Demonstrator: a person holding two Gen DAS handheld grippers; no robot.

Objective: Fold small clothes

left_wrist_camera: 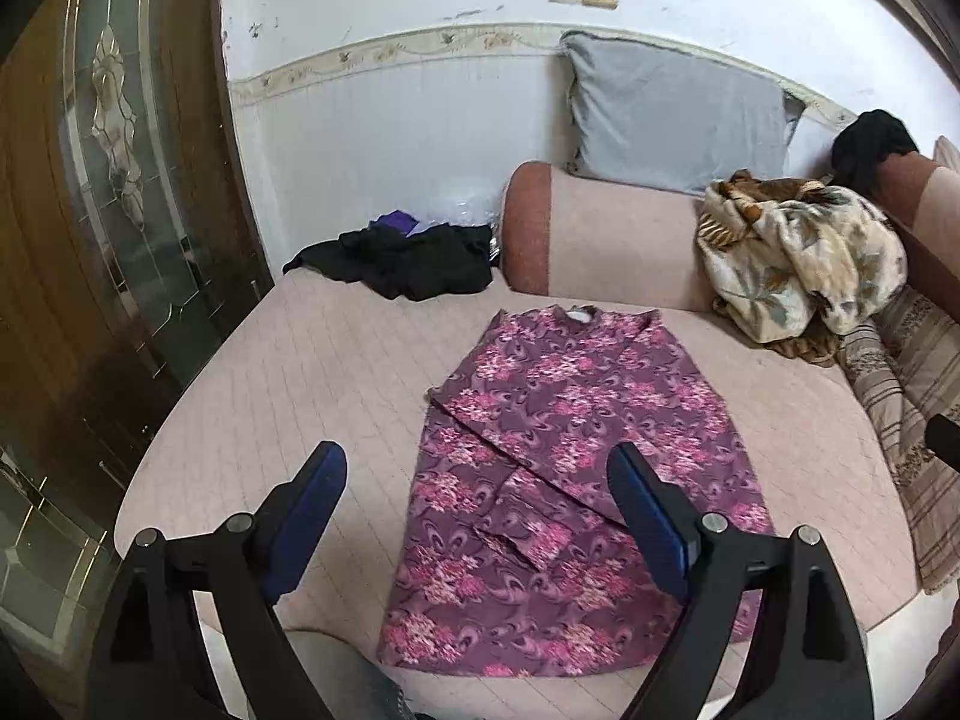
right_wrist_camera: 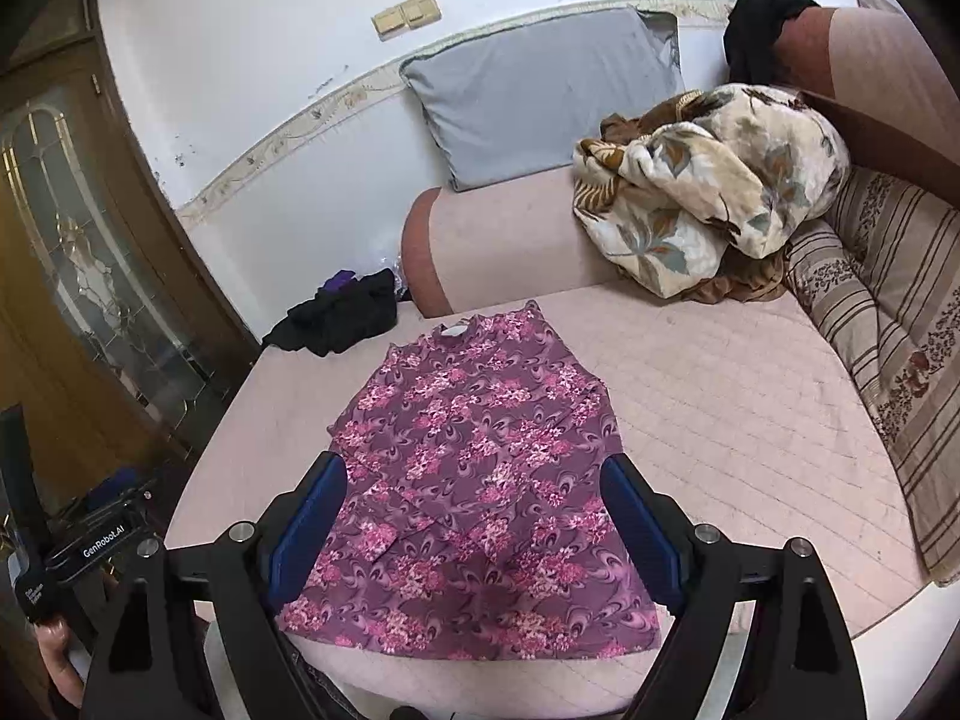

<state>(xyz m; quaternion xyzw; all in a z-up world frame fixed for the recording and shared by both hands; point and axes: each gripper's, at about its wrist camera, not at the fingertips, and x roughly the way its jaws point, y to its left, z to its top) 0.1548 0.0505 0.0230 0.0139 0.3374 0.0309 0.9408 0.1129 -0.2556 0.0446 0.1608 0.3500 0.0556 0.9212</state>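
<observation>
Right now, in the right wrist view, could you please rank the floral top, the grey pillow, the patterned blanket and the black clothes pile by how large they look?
1. Floral top, largest, though it lies nearest the camera.
2. Grey pillow and patterned blanket: too alike to rank.
3. Black clothes pile, smallest.

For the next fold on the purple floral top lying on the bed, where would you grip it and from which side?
Probably at the hem corners of the purple floral top, coming in from the near bed edge. It lies flat, collar away, sleeves already folded across the body, hem nearest both open grippers: left gripper, right gripper. One corner each allows lifting the hem toward the collar.
</observation>
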